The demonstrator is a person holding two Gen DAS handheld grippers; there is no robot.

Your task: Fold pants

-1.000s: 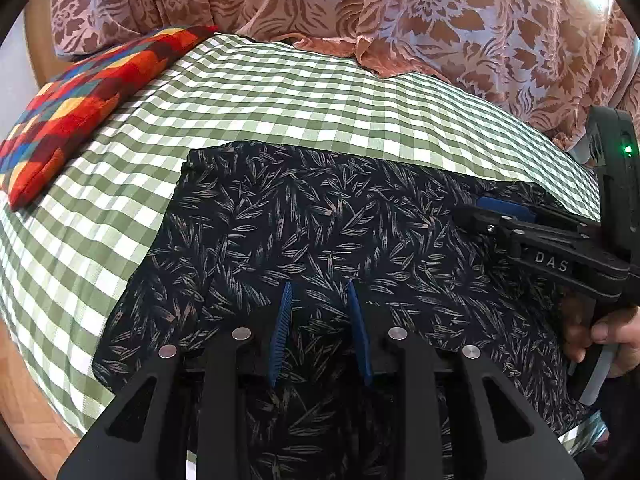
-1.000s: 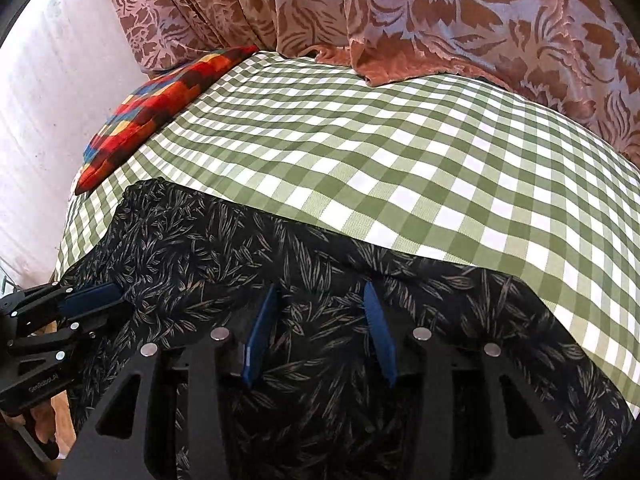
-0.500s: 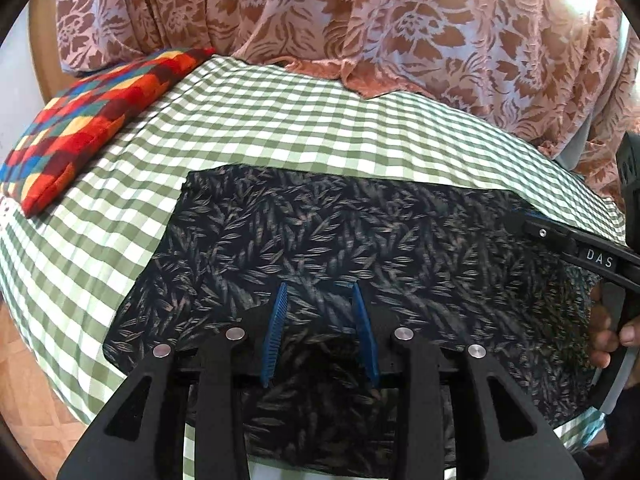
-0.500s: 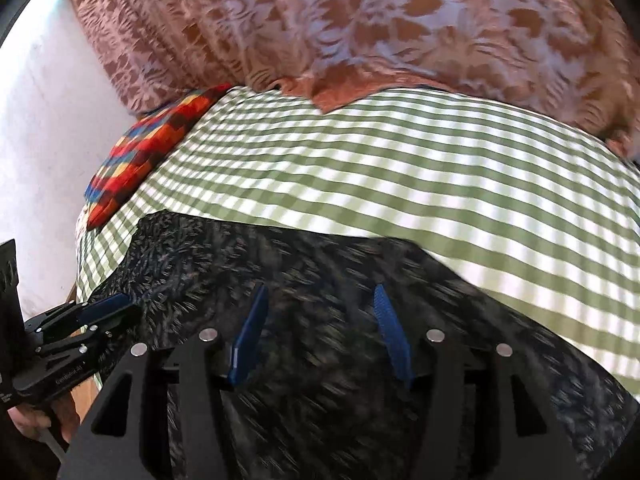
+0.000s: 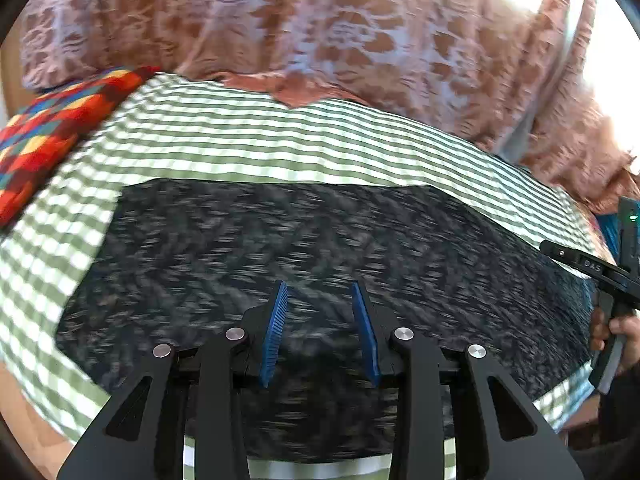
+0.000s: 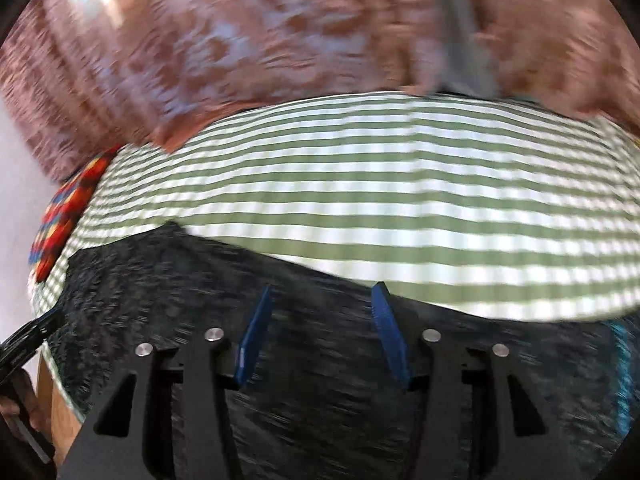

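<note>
pants (image 5: 280,240) print smeared by blur, curtain (image 6: 280,40) pattern blurred

Pants (image 5: 304,240): flat on the bed sheet (image 5: 280,148), near part of the bed, spread left to right.
Bed sheet: bare strip far of the pants; narrow margins at their left and near edges.
Cushion (image 5: 48,132): on the sheet, far left, apart from the pants.
Curtain (image 5: 320,32): behind the bed, its hem lying on the sheet's far edge.
Left gripper (image 5: 320,312): above the near middle of the pants.
Right gripper (image 6: 320,320): above the pants' far edge, toward their right end.
Hand (image 5: 618,330): beyond the pants' right edge.
</note>
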